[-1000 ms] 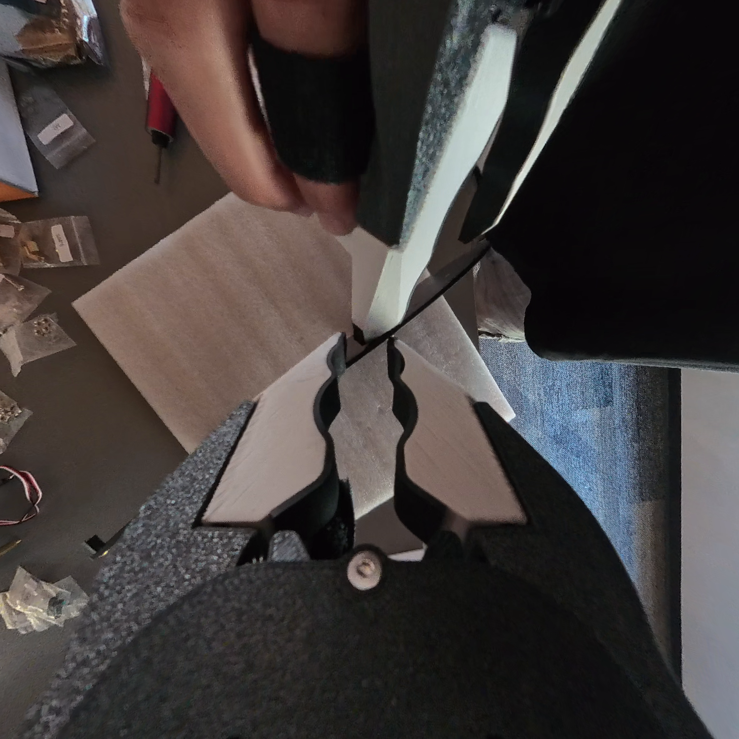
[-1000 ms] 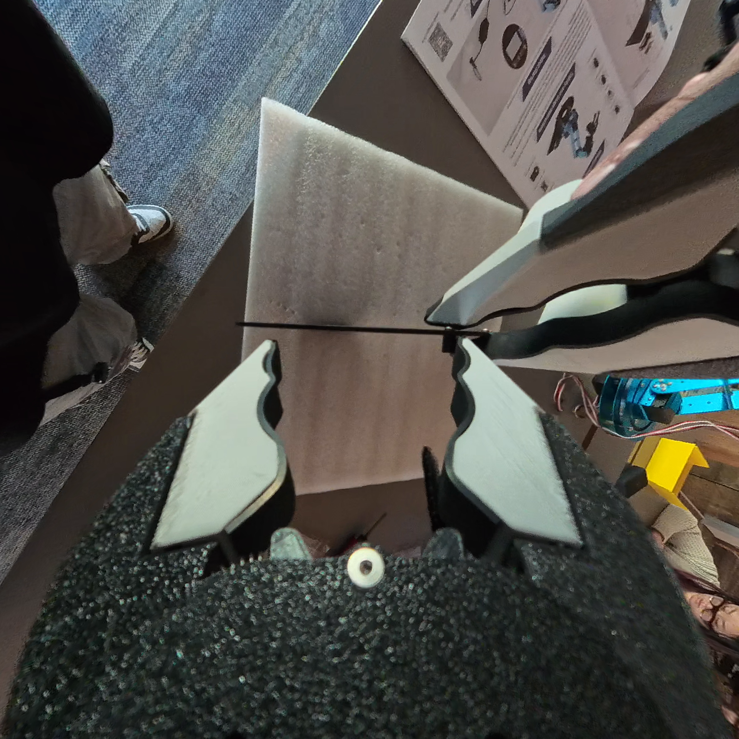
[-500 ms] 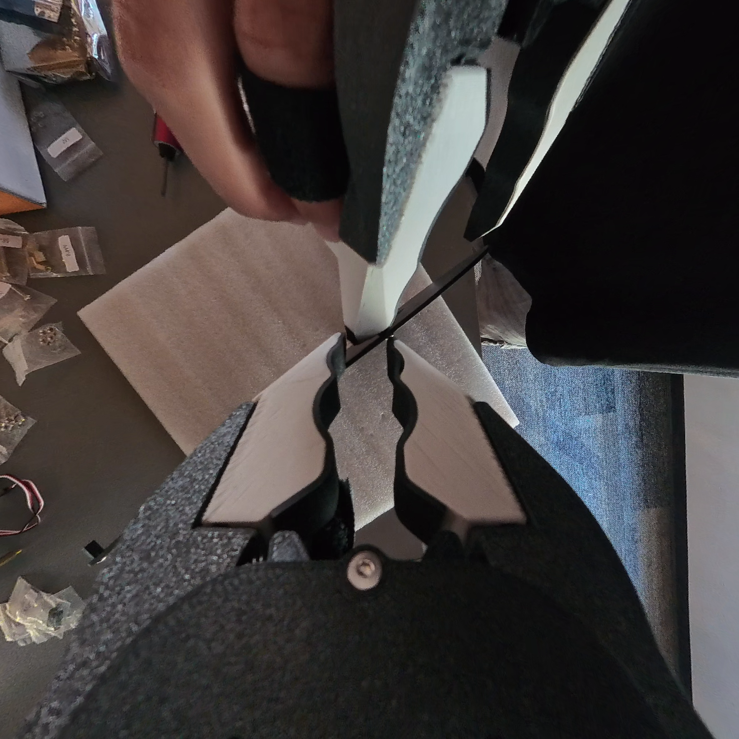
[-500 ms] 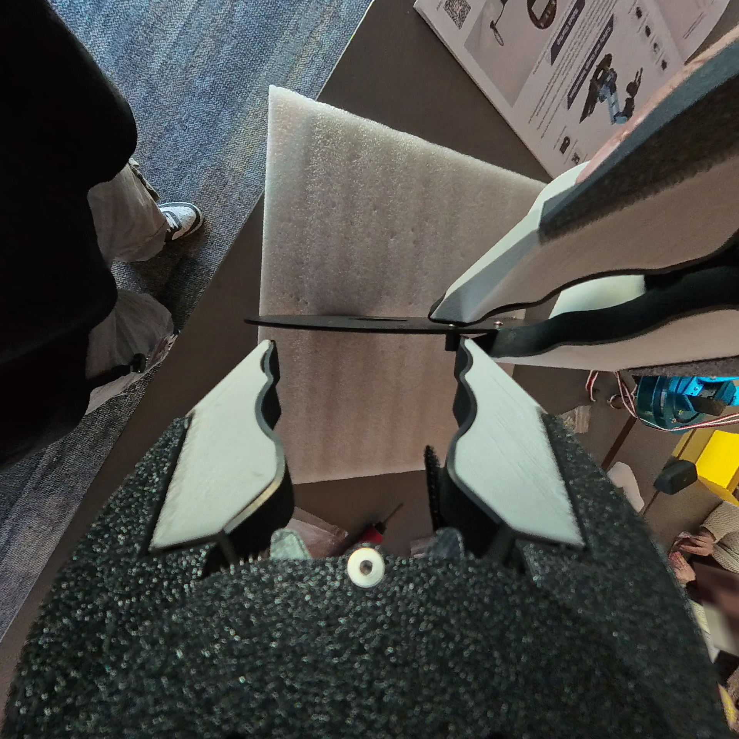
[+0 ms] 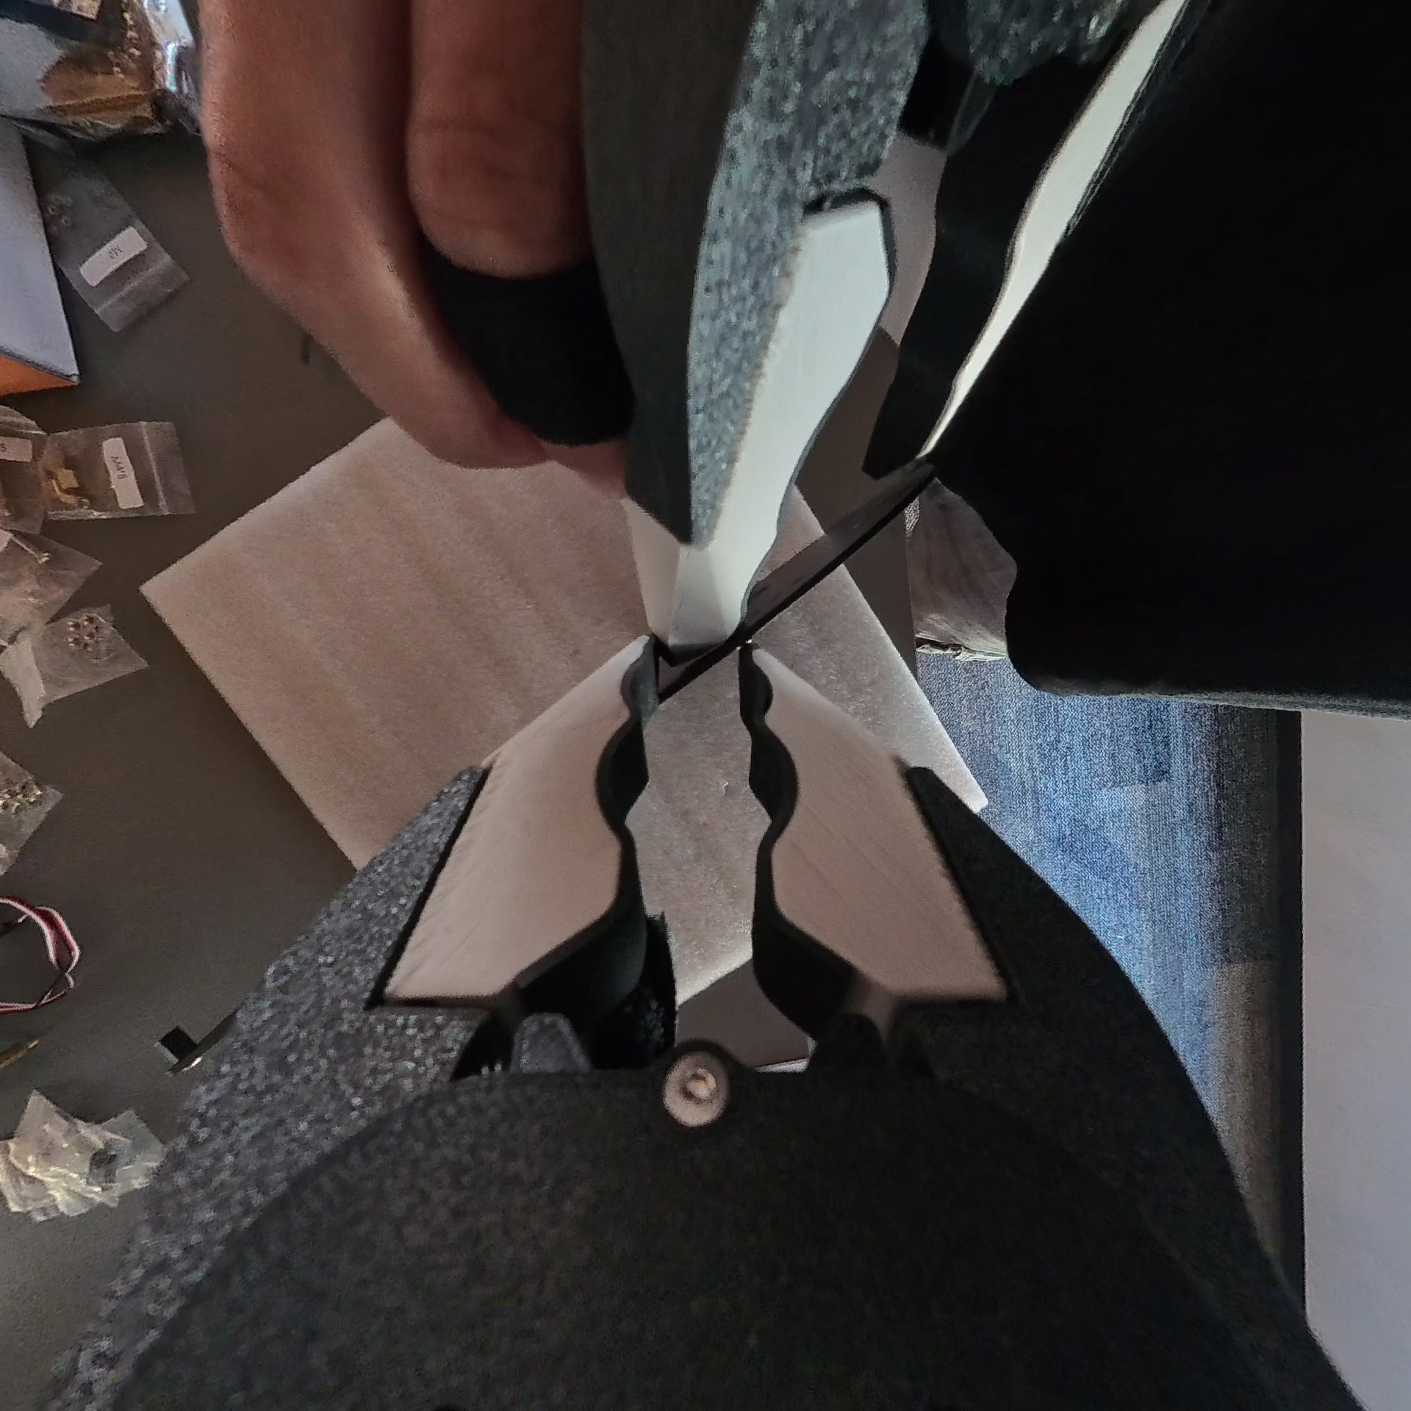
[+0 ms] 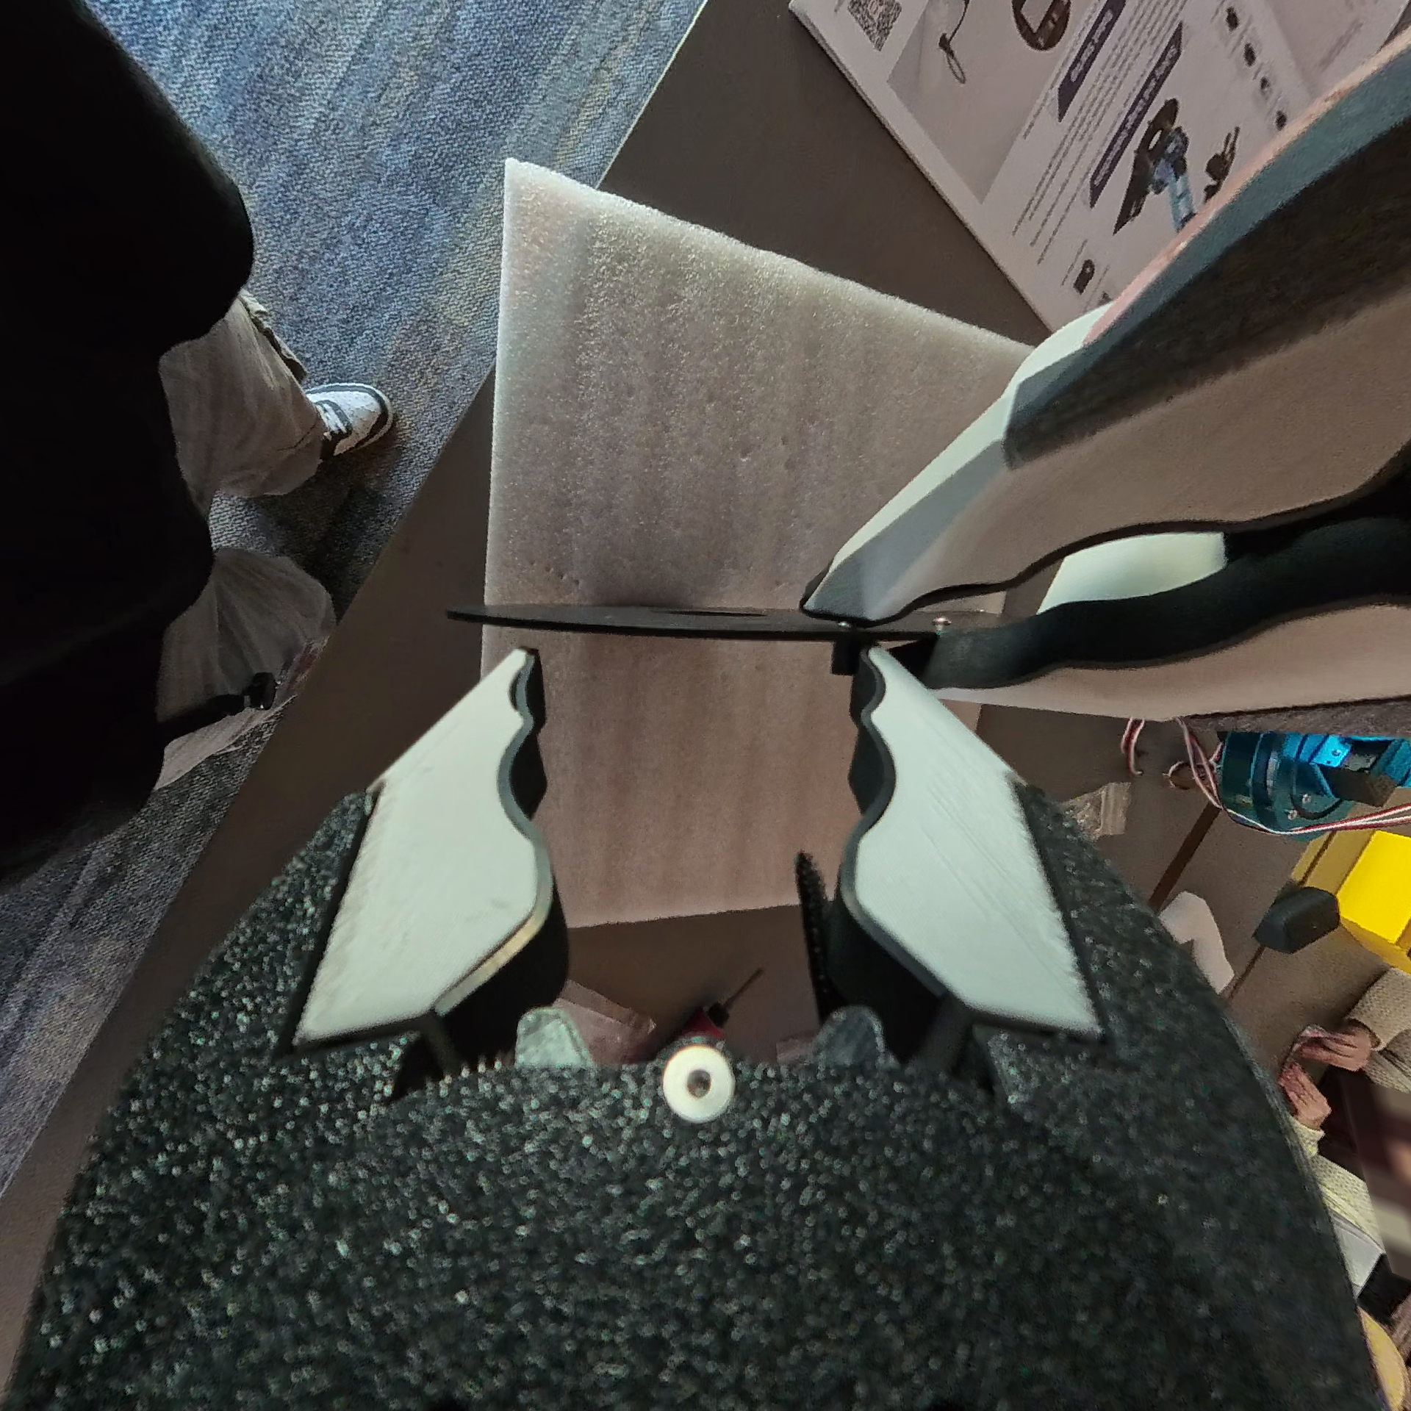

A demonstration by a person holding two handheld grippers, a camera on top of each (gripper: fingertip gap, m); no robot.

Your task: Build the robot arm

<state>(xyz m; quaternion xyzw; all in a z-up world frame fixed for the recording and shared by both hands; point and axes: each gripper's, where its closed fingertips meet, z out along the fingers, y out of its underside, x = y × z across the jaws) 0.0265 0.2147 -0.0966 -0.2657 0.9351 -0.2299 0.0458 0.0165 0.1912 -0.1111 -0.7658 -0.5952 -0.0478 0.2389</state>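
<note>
Left wrist view: your left gripper (image 5: 696, 663) pinches one end of a thin black plate (image 5: 836, 544) between its fingertips. Your right gripper (image 6: 693, 658) stands wide open, empty, just beneath the plate's span, above a white foam sheet (image 6: 687, 366) on the dark table (image 6: 763, 99).

The left claw (image 5: 699, 660) reaches forward with its two white fingers drawn close, only a narrow gap between the tips. The right claw (image 6: 691, 660) holds its fingers spread wide. The two meet nearly tip to tip, at an angle to each other. A bare hand (image 5: 366, 229), black band around one finger, grips the right claw's body.
</note>
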